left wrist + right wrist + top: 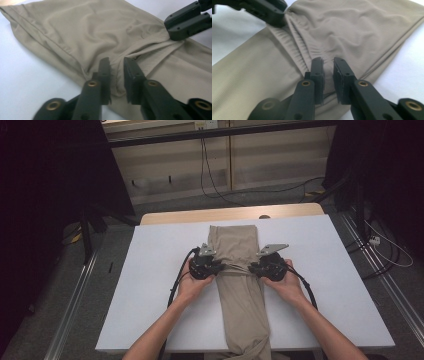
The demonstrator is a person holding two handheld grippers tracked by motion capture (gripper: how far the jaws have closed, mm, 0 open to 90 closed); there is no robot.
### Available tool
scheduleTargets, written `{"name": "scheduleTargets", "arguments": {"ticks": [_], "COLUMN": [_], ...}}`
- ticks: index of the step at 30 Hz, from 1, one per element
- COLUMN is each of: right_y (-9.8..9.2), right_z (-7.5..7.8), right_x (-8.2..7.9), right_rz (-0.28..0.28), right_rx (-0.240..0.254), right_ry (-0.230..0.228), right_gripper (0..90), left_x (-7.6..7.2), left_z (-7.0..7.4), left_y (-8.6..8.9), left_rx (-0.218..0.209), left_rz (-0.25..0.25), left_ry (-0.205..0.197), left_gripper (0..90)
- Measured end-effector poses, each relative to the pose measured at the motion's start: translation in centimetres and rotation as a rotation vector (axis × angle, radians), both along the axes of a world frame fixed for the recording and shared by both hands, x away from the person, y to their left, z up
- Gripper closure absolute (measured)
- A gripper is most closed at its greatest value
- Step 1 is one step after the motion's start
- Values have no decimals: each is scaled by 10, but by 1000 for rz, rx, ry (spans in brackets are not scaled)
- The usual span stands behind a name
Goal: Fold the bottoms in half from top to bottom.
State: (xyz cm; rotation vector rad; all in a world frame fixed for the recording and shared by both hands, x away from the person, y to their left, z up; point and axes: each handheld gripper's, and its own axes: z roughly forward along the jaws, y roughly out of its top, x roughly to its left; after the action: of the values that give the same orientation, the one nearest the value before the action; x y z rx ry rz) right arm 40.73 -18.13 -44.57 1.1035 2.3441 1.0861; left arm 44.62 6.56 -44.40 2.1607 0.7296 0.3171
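- The left gripper (117,63) is clenched on a gathered fold at the left edge of the beige trousers (242,285); cloth bunches between its black jaws.
- The right gripper (327,63) pinches the opposite edge in the same way, with ridged fabric caught between its jaws.
- In the high view the left gripper (220,267) and the right gripper (252,268) face each other across the garment, near its middle, each held in one hand.
- A taut crease runs between the two grips.
- The trousers lie lengthwise down the centre of the white table (150,285), folded narrow, with the near end hanging over the table's front edge.
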Motion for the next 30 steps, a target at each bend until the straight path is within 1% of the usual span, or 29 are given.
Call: {"name": "scheduleTargets", "arguments": {"ticks": [1,2,3,5,6,7,8,9,10,11,13,14,15,16,18,19,20,22,23,24,25,26,27,28,29,30], "right_y": [0,0,1,2,2,2,2,3,4,5,6,7,7,6,4,3,2,0,-1,-2,-3,-4,-4,-4,-4,-3], "right_z": [1,2,2,2,1,-1,-2,-2,-2,-2,-3,-3,-3,-3,-2,-1,-1,0,0,0,0,1,2,3,5,9], "right_x": [-1,-2,-3,-4,-4,-3,-2,-2,-1,-1,-2,-1,0,0,2,3,3,4,4,5,5,6,5,5,4,1], "right_rz": [6,22,28,31,27,24,12,5,13,19,22,25,25,19,4,0,0,-5,-4,-8,-8,-9,-9,-8,-7,-5], "right_rx": [8,9,6,-16,-33,-35,-42,-51,-51,-59,-73,-78,-81,-74,-45,-37,-33,-17,-5,5,16,31,43,59,68,66], "right_ry": [-1,-3,-9,-16,-23,-25,-31,-41,-45,-52,-64,-68,-69,-64,-52,-52,-47,-39,-32,-27,-24,-17,-17,-15,-19,-25], "right_gripper": [663,591,545,549,533,507,525,541,550,552,617,631,696,755,802,819,827,835,837,839,840,840,841,841,841,841], "left_x": [2,2,4,6,7,8,9,10,10,11,12,12,12,12,11,10,9,9,9,9,8,7,5,4,1,-1], "left_z": [-1,-1,-2,-2,-2,-2,-2,-2,-2,-3,-3,-3,-4,-4,-6,-6,-6,-4,-6,-7,-8,-7,-4,-2,1,3], "left_y": [-1,-2,-2,-2,-1,-1,-1,-1,-1,0,1,1,1,0,-2,-2,-1,0,1,1,1,1,0,0,1,2], "left_rx": [4,-3,5,-11,-14,-18,-19,-21,-24,-39,-44,-45,-48,-44,-32,-29,-32,-14,-30,-42,-39,-34,-17,-14,-25,-27], "left_rz": [0,-1,-8,-9,-12,-10,-9,-7,-4,2,-3,-1,1,5,19,20,30,36,25,18,16,-3,-2,-2,0,-4], "left_ry": [2,12,11,32,36,43,54,56,60,68,73,77,80,76,78,75,63,36,50,60,52,52,38,40,42,39], "left_gripper": [799,806,811,818,820,825,825,826,827,827,827,824,816,798,683,645,633,589,592,629,668,718,785,844,863,869]}}
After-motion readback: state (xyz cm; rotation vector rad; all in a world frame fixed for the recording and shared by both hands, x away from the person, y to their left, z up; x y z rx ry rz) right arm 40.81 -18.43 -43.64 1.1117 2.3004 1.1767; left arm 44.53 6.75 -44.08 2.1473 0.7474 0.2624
